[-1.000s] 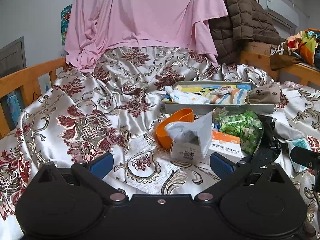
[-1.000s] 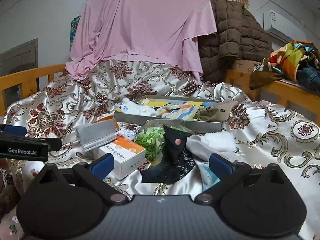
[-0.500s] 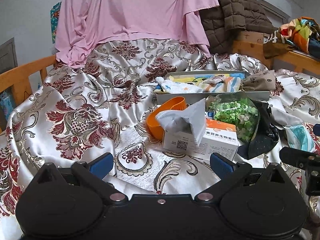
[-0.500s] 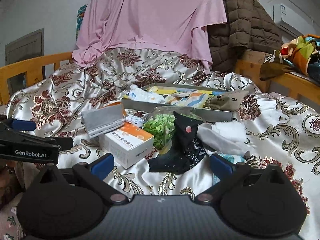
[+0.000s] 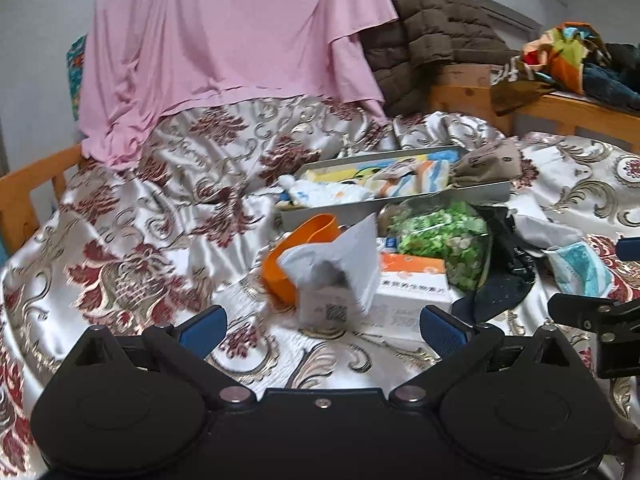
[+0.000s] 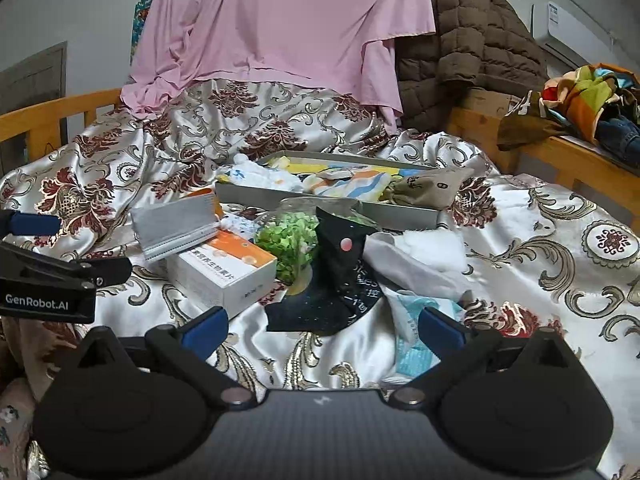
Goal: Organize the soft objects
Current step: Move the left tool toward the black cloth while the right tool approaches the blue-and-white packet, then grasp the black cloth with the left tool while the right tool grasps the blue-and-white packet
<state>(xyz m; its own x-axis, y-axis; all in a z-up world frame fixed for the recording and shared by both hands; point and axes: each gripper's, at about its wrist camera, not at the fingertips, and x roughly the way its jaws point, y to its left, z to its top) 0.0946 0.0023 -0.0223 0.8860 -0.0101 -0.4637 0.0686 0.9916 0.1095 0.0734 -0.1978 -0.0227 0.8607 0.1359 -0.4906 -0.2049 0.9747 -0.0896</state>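
A pile of small items lies on a satin bedspread [image 5: 168,208]. A grey face mask [image 5: 336,260] rests on a white and orange box [image 5: 408,284], beside an orange band [image 5: 288,248]. A clear bag of green pieces [image 6: 292,240], a black starry cloth [image 6: 332,288], a white cloth [image 6: 416,256] and a teal packet [image 6: 416,332] lie nearby. A grey tray [image 6: 256,199] behind holds folded cloths and a brown pouch [image 6: 432,190]. My left gripper [image 5: 322,326] is open and empty, just short of the box. My right gripper [image 6: 324,326] is open and empty, over the black cloth's near edge.
A pink garment [image 5: 224,40] and a brown quilted jacket [image 6: 468,48] hang at the bed's head. Wooden bed rails [image 6: 56,110] run left and right. Colourful clothes [image 6: 588,100] sit on the right ledge. The left gripper shows in the right wrist view [image 6: 48,276].
Both grippers have drawn back and shifted a little; the pile sits slightly farther and more central in the left view. Both stay open and empty. No object moved.
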